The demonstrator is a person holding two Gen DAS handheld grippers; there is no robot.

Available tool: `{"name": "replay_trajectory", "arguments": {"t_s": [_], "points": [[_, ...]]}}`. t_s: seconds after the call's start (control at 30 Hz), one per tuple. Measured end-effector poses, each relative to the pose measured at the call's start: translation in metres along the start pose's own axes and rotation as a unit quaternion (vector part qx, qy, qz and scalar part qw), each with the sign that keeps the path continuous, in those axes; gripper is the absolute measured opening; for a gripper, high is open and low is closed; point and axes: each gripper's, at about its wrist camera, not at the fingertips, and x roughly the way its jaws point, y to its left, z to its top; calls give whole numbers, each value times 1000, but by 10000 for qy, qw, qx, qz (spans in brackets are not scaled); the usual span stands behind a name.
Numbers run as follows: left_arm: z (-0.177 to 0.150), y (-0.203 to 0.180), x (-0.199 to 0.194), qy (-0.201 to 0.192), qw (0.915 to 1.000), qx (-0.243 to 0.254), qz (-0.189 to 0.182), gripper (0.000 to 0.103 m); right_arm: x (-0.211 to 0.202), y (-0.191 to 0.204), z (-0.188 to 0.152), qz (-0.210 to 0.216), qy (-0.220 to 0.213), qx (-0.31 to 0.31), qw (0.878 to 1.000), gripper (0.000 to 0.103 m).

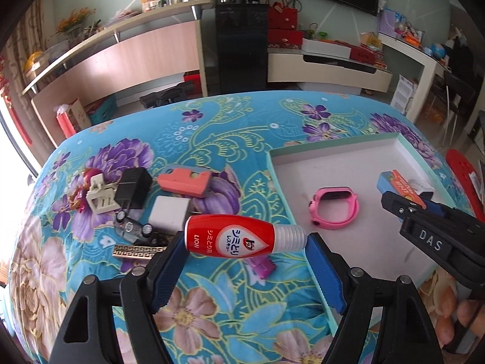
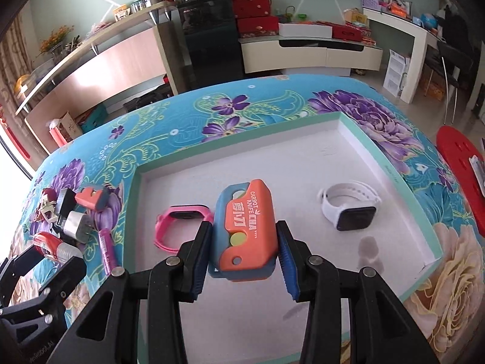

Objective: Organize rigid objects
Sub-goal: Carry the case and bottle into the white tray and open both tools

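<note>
My left gripper [image 1: 247, 242] is shut on a red stain-remover bottle [image 1: 233, 235] with a clear cap. It grips the bottle end to end and holds it above the flowered cloth, just left of the tray. My right gripper [image 2: 243, 229] is shut on an orange and blue toy carrot knife [image 2: 242, 230], held over the white tray [image 2: 272, 163]. A pink watch [image 2: 178, 221] and a white watch [image 2: 348, 206] lie in the tray. The left wrist view shows the tray [image 1: 333, 176], the pink watch [image 1: 333, 209] and the right gripper [image 1: 409, 201] with the knife [image 1: 400, 182].
Loose things lie on the cloth left of the tray: a black adapter [image 1: 133, 188], a white charger [image 1: 169, 212], a salmon block [image 1: 185, 182], a cream clip [image 1: 98, 197], a grey toy car [image 1: 133, 229] and a purple piece [image 1: 262, 265]. A red stool [image 2: 460, 163] stands off the table's right edge.
</note>
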Motion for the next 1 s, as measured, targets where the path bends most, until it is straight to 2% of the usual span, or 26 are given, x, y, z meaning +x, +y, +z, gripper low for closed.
{"name": "replay_trajectory", "arguments": {"t_s": [0.23,0.4,0.73,0.9,1.0], "points": [[-2,-53,12,51,9975,644,-298,81,-1,-24,0,-150,-1,264,9995,44],[-5,-80,21,90,9945,984,-359,81,-3,-39,0,-197,6,459,9987,44],[-10,-90,41,198,9939,1071,-194,81,16,-38,-6,-162,335,419,9984,44],[-10,-90,41,179,9940,1059,-220,82,11,-37,-5,-106,250,401,9988,44],[-10,-88,41,198,9943,1025,-227,88,7,-35,-3,-87,164,389,9991,44]]}}
